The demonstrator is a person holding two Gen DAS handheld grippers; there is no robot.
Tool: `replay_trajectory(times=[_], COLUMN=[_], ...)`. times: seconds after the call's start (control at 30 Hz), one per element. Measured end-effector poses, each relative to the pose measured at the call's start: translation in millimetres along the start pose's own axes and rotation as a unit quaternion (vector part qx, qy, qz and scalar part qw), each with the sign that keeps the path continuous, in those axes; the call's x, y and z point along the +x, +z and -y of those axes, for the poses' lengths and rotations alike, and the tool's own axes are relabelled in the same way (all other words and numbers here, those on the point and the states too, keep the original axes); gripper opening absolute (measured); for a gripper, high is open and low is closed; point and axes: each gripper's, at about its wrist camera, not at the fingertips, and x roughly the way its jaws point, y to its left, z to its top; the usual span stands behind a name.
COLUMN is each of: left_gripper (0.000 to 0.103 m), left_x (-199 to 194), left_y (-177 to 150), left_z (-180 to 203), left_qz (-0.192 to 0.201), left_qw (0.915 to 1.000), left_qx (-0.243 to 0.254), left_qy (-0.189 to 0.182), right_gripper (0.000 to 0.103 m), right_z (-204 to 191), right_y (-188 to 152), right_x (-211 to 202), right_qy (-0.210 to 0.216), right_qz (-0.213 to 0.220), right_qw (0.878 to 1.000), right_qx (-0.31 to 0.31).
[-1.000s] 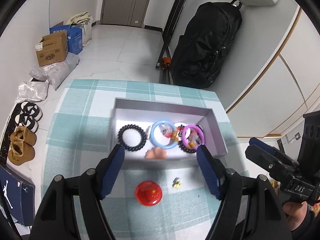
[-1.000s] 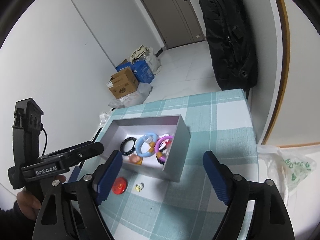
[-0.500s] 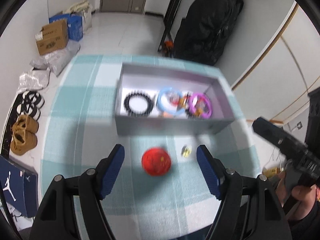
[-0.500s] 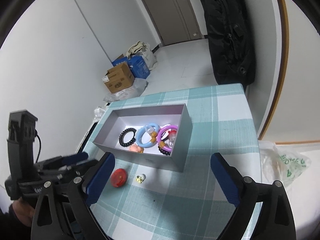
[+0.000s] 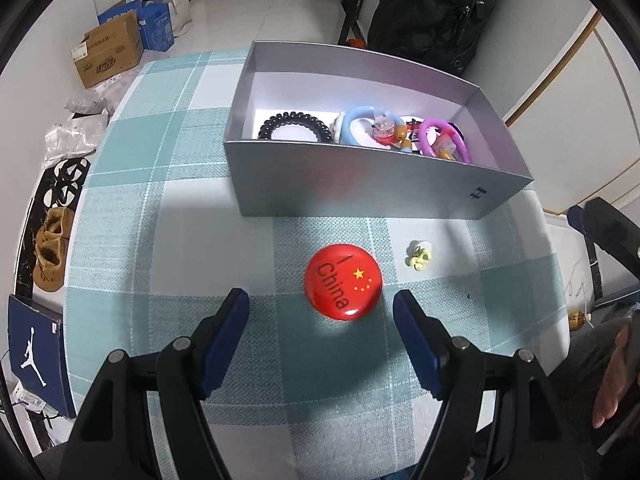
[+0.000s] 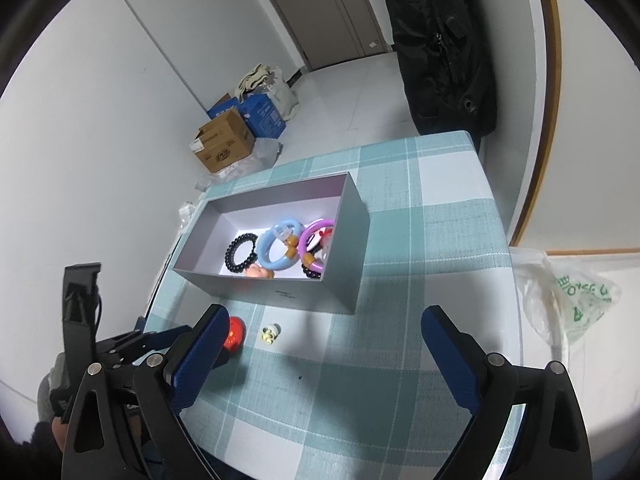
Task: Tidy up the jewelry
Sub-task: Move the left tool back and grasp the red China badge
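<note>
A round red badge (image 5: 343,282) marked "China" lies on the checked tablecloth, just ahead of the tips of my left gripper (image 5: 320,308). That gripper is open and its pads do not touch the badge. A small yellow charm (image 5: 419,256) lies to the badge's right. Behind both stands a grey box (image 5: 360,184) holding a black bead bracelet (image 5: 296,126), a blue bangle (image 5: 358,122) and a purple bangle (image 5: 444,142). My right gripper (image 6: 326,320) hangs wide open and empty, nearer than the box (image 6: 276,280). Its left finger partly hides the badge (image 6: 235,334); the charm (image 6: 270,333) is beside it.
The table's right edge (image 6: 504,240) runs close to a white wall. A plastic bag (image 6: 568,300) lies on the floor beyond that edge. Cardboard boxes (image 5: 108,54), shoes (image 5: 50,248) and a black backpack (image 5: 432,12) surround the table. A hand (image 5: 616,380) holds the right gripper.
My left gripper has sunk and tipped down towards the red badge, which now lies close ahead of its fingertips. The right gripper's jaws have spread wider and it has hardly moved.
</note>
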Motion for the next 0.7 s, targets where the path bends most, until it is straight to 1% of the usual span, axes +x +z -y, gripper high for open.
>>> replay_trajectory(times=[0.03,0.1,0.2,0.37,0.47,0.57,0.6,0.63,0.67,0.7], left_gripper=[0.07,0.07,0.07,0.07,0.066,0.061,0.058,0.051,0.047,0.04], left_x=[1,4,6,9,9,9,8,10,9,9], left_y=[-1,-1,0,0,-1,-3,-3,-2,-2,-2], left_z=[1,8,16,21,23,27,28,27,29,30], left_qz=[0.0,0.001,0.005,0.011,0.015,0.019,0.021,0.021,0.022,0.022], left_qw=[1.0,0.9994,0.9981,0.9968,0.9969,0.9965,0.9964,0.9964,0.9964,0.9962], left_qx=[0.005,0.022,0.042,0.055,0.055,0.059,0.061,0.062,0.065,0.069], left_qy=[0.005,0.028,0.045,0.057,0.054,0.055,0.055,0.054,0.051,0.049], right_gripper=[0.097,0.097,0.097,0.097,0.097,0.097,0.097,0.097,0.097,0.097], right_z=[0,1,3,4,6,9,10,11,12,12], right_y=[0,-1,-2,-3,-3,-3,-3,-3,-3,-3], right_x=[0,-2,-4,-9,-11,-12,-12,-12,-12,-12], right_qy=[0.001,0.003,0.006,0.009,0.01,0.011,0.011,0.011,0.01,0.01], right_qz=[0.0,-0.001,-0.001,0.002,0.004,0.006,0.005,0.005,0.005,0.004], right_qw=[1.0,1.0,1.0,1.0,1.0,1.0,1.0,1.0,1.0,1.0], right_qx=[-0.001,-0.003,0.0,0.004,0.007,0.012,0.015,0.016,0.017,0.018])
